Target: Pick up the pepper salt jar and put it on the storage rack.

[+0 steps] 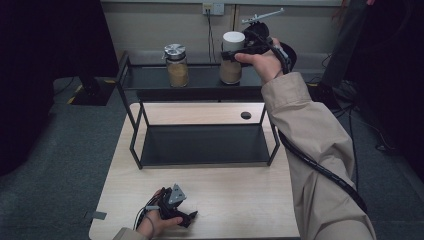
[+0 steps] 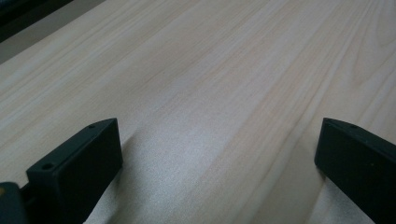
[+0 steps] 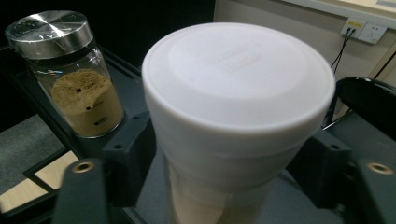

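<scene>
From the high view, a black two-tier rack (image 1: 131, 131) stands on the pale wooden table (image 1: 230, 200). Two jars stand on its upper shelf: a jar with a metal lid (image 1: 176, 65) toward the left and a white-lidded jar (image 1: 231, 64) toward the right, both part-filled with tan powder. The right gripper (image 1: 231, 54), held in the person's right hand (image 1: 262, 62), reaches the white-lidded jar from its right, just under the lid. The left gripper (image 1: 186, 216) rests low on the near edge of the table in the left hand (image 1: 156, 220), well apart from the rack. The lower shelf carries nothing.

The left gripper view looks along the wood grain of the table (image 2: 210, 93); its two black jaws stand spread wide, with only bare wood between them.

The right gripper view gives what the high view cannot: the white-lidded jar (image 3: 238, 102) stands between the two black jaws, close to both, its white lid broad and round above them. A narrow gap seems to show at each side, so the jaws look loosened around the jar rather than pinching it. The jar with a metal lid (image 3: 70, 74) stands farther back, apart from it.

Counted: two jars, two shelves, two grippers.
</scene>
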{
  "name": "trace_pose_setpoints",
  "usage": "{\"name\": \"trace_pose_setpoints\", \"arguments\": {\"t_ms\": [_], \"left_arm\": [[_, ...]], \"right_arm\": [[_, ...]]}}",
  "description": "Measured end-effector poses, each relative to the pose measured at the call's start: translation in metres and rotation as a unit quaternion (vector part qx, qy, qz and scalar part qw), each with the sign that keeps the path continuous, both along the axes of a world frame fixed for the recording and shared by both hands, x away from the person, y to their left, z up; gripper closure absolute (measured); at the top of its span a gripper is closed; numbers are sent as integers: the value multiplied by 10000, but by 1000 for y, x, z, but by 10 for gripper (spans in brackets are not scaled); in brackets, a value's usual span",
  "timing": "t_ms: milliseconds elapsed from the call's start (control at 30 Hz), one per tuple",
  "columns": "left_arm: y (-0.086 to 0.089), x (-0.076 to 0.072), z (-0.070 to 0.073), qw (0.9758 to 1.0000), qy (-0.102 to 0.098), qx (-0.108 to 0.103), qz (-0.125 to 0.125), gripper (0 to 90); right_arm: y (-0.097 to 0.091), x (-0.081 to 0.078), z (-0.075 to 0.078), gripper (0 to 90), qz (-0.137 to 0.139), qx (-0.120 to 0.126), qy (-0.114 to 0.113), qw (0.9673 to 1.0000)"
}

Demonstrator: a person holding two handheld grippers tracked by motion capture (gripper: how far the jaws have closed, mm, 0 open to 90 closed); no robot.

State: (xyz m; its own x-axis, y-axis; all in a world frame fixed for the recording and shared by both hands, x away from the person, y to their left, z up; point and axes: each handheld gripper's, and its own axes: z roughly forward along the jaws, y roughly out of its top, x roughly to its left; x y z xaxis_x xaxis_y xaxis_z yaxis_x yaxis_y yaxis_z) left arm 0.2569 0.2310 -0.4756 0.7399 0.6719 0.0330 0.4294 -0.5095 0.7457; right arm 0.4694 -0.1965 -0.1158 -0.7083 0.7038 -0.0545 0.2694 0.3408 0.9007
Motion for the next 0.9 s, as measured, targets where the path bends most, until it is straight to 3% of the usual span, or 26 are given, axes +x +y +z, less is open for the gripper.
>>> {"name": "trace_pose_setpoints", "arguments": {"t_ms": [333,467,600,900], "left_arm": [[0,0,0,10000,-1,-6,17,0],[-1,0,0,10000,-1,-6,19,0],[-1,0,-1,10000,-11,-18,27,0],[-2,0,-1,10000,-8,-22,53,0]], "right_arm": [[-14,-22,-1,77,7,-7,-47,10000],[-22,-32,-4,50,15,-19,-71,10000],[-34,-40,-10,0,23,129,16,9999],[-58,-64,-27,0,149,191,-79,9997]]}}
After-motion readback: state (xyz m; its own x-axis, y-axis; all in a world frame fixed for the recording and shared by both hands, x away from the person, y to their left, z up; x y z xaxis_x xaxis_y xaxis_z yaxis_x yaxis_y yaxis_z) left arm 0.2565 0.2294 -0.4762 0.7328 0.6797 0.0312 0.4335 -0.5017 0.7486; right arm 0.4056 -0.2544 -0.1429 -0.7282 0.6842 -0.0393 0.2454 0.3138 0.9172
